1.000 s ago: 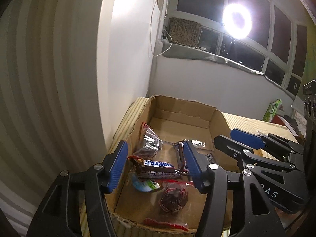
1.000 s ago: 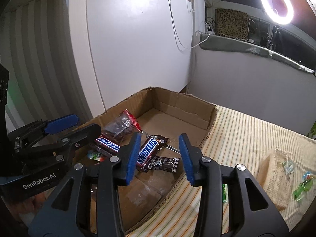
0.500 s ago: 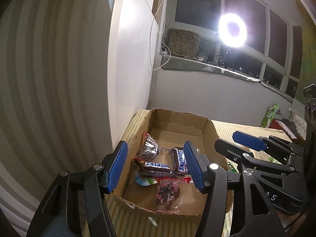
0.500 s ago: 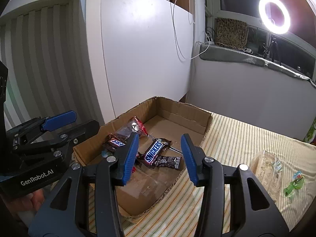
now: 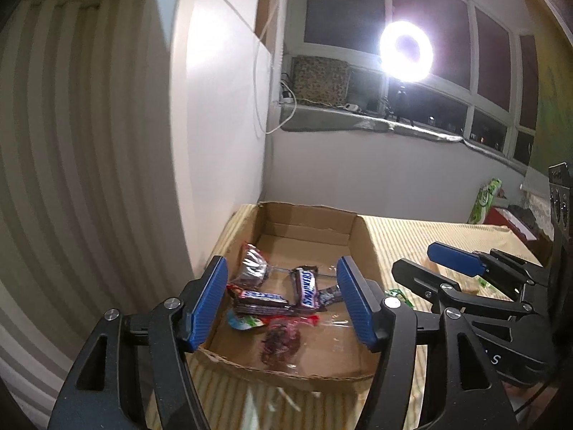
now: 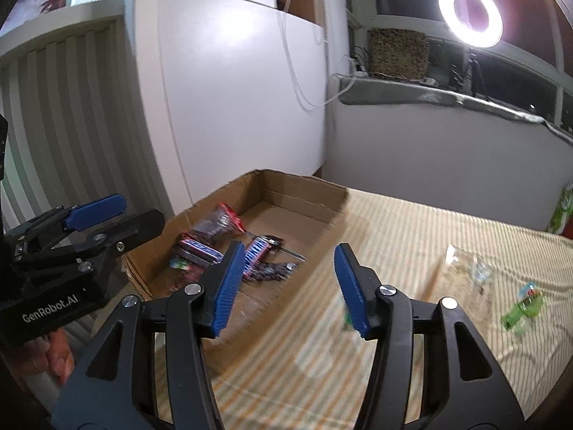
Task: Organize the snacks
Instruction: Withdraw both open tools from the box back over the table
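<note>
A shallow cardboard box (image 5: 361, 240) (image 6: 297, 186) sits on a striped cloth against the wall. Inside lie two Snickers bars (image 5: 261, 295) (image 6: 258, 249), a red-edged clear packet (image 5: 250, 265) (image 6: 218, 220), a dark wrapper and a clear bag of dark sweets (image 5: 279, 340). My left gripper (image 5: 283, 304) is open and empty, held back from the box's near end. My right gripper (image 6: 290, 286) is open and empty, above the cloth at the box's right side. Loose snacks lie on the cloth to the right: a clear packet (image 6: 465, 272) and a green sweet (image 6: 519, 311).
A white wall panel (image 6: 232, 107) stands right behind the box. A ribbed wall is at the left. A ring light (image 6: 469, 14) shines on the window ledge. A green package (image 5: 485, 200) and a red object stand at the cloth's far right.
Both grippers have pulled back and up from the box, which looks smaller and farther. The right gripper has shifted rightward over the cloth. Both stay open and empty.
</note>
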`<state>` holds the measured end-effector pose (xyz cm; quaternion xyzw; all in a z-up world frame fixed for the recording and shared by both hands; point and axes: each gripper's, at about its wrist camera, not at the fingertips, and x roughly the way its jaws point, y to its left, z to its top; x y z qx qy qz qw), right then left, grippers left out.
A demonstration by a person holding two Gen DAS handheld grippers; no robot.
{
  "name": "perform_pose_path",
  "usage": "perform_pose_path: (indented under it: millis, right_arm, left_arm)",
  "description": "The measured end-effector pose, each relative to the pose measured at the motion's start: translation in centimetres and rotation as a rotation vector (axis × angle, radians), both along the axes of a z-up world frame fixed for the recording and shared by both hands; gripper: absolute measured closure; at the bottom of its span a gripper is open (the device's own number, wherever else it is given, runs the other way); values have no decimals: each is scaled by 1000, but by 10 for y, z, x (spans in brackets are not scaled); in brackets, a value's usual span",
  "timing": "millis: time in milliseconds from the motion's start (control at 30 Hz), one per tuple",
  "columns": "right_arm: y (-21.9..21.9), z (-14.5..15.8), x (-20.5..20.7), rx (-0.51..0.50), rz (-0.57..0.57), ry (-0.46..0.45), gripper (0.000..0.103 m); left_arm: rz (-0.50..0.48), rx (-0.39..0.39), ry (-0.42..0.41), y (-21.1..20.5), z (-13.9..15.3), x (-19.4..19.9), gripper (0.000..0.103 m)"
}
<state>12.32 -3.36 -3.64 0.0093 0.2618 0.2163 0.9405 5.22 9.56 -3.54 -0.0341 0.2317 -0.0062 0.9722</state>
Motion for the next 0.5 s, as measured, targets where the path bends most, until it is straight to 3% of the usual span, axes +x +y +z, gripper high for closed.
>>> perform_pose_path:
  millis: [333, 500]
  right_arm:
    - [-104, -21, -19, 90, -156, 29, 49]
    - [-173, -40, -38, 98, -306, 66, 49]
  left_arm:
    - [-103, 99, 27, -74, -1, 6, 40]
    - [-222, 126, 60, -133, -10, 8, 39]
